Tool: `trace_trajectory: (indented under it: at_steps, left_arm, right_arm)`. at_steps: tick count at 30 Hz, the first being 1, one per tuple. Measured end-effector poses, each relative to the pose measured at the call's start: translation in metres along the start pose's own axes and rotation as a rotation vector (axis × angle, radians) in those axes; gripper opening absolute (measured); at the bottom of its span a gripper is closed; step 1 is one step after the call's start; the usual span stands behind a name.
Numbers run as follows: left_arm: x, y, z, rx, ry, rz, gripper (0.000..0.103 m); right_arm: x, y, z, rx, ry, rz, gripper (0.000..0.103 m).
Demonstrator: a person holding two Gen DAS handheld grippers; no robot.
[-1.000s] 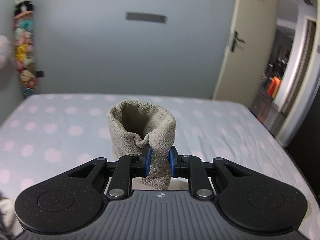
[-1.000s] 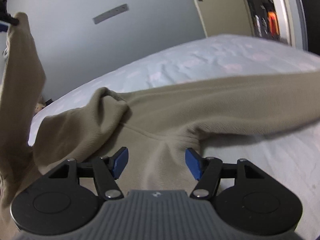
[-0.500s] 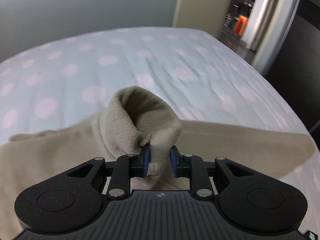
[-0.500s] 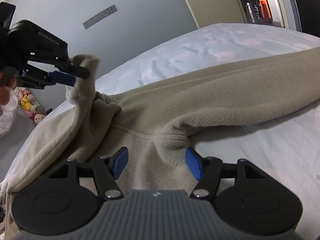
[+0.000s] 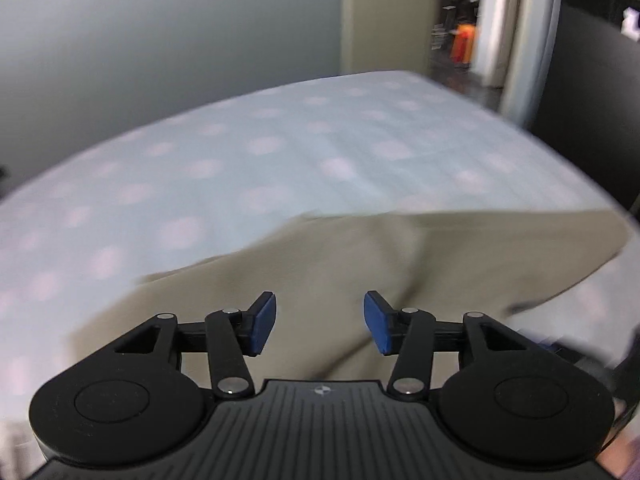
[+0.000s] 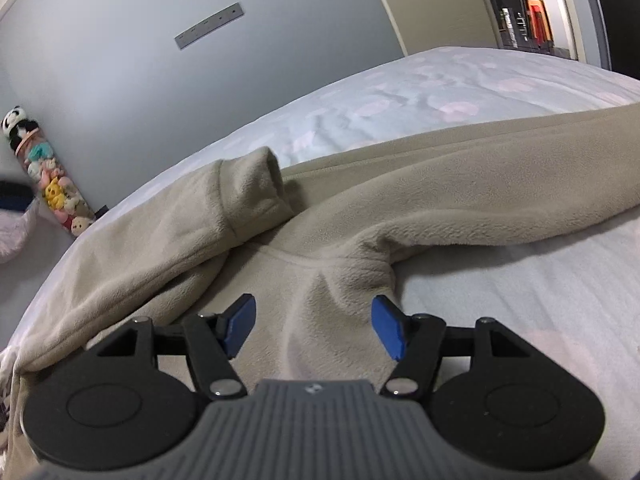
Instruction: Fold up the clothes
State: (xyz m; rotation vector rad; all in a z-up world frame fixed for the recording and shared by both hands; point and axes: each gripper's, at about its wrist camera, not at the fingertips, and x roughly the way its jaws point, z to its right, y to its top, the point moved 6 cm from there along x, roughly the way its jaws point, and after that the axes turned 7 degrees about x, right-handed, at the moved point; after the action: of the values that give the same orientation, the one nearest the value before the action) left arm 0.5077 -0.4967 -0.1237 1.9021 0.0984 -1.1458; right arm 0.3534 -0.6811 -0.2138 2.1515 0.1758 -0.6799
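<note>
**Sleeve let go on the bed**

The beige fleece top [image 6: 420, 200] lies spread on the dotted bed [image 5: 280, 152], one sleeve [image 6: 224, 200] folded across its body. The left gripper [image 5: 319, 322] has just been opening; nothing sits between its jaws. The right gripper [image 6: 314, 326] hangs open over the fleece, gripping nothing.

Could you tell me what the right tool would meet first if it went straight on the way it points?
Most likely the beige fleece sweater under the open right tool, near its underarm seam; depth is uncertain.

garment [image 6: 460, 184] 1 — bed [image 6: 520, 280] 1 — grippers 2 — door [image 5: 384, 12] 1
</note>
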Motion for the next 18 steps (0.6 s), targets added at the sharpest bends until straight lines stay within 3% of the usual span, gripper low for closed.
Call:
trace_trajectory:
  at_steps: [5, 11, 18]
  left_arm:
    - [-0.015, -0.075, -0.052, -0.001, 0.179, -0.081, 0.047]
    - [0.003, -0.153, -0.06, 0.07, 0.273, -0.206, 0.047]
    - [0.023, -0.18, -0.062, 0.099, 0.38, -0.212, 0.046]
  right_arm:
    - [-0.001, -0.004, -0.005, -0.012, 0.019, -0.001, 0.067]
    - [0.0, -0.008, -0.01, -0.043, 0.018, 0.0, 0.067]
    - [0.003, -0.014, -0.019, -0.082, 0.054, 0.016, 0.069]
